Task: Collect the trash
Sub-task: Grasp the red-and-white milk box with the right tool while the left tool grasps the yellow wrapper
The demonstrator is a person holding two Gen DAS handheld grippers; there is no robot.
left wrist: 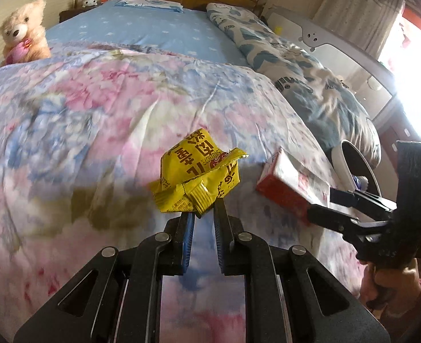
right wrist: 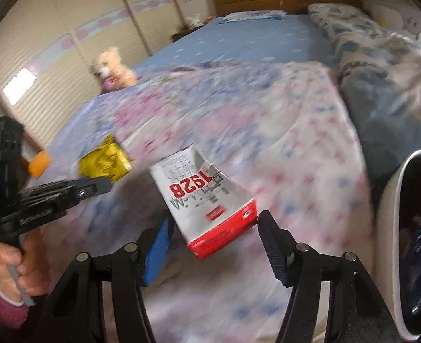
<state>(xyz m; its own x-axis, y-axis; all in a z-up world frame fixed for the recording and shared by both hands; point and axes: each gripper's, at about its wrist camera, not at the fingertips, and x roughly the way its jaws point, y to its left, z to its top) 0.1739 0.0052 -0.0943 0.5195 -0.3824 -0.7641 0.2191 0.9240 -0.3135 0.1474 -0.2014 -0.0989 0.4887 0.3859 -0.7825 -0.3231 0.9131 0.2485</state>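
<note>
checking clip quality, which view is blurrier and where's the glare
Right wrist view: heavy motion blur over the floral quilt and teddy bear, though the carton stays readable. Left wrist view: sharper, with the yellow wrapper crisp, and window glare blown out at the right edge.

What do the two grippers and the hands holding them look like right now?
Both are black linkage frames with silver pivot pins and blue ribbed pads on the fingers. The left gripper and right gripper look the same build. The right one shows a small green light. The left hand is bare, grips a grey handle, and wears a magenta sleeve with a pale cuff.
</note>
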